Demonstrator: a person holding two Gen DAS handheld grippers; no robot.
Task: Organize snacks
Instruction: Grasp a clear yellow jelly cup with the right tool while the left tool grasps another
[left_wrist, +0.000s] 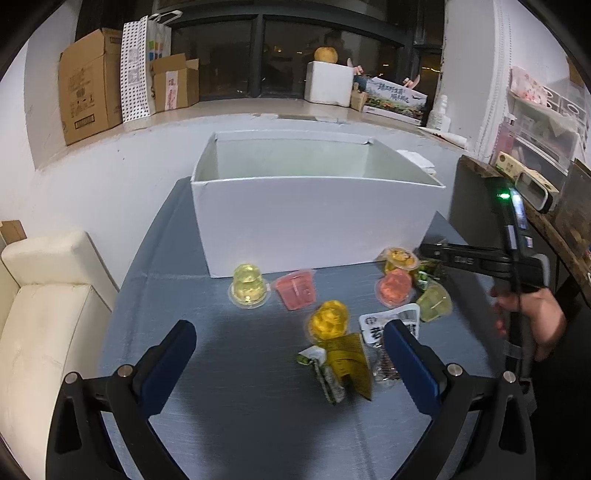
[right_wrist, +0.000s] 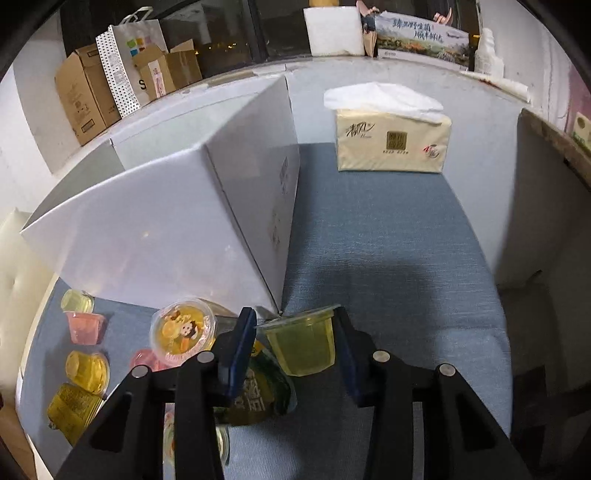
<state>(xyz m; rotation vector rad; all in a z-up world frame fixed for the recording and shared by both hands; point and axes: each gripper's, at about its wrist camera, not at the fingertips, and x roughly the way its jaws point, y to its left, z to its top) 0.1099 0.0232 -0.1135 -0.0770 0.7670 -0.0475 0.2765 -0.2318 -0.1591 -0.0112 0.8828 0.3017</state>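
Observation:
An open white box (left_wrist: 314, 218) stands on the blue tablecloth; its corner faces the right wrist view (right_wrist: 184, 229). Jelly cups lie in front of it: pale yellow (left_wrist: 248, 286), pink (left_wrist: 296, 288), orange (left_wrist: 328, 320), another pink (left_wrist: 394, 288), and a lidded orange one (left_wrist: 400, 258). My left gripper (left_wrist: 290, 354) is open above the cloth, near the orange cup and flat snack packets (left_wrist: 341, 365). My right gripper (right_wrist: 295, 341) has its pads on both sides of a green jelly cup (right_wrist: 301, 341), which appears raised off the cloth. That cup also shows in the left wrist view (left_wrist: 436, 301).
A tissue pack (right_wrist: 393, 142) stands at the far end of the table. A cream sofa (left_wrist: 40, 314) is to the left. A dark wooden shelf (left_wrist: 517, 192) stands on the right. Cardboard boxes (left_wrist: 90, 85) and a foam box (left_wrist: 328, 83) sit on the window ledge.

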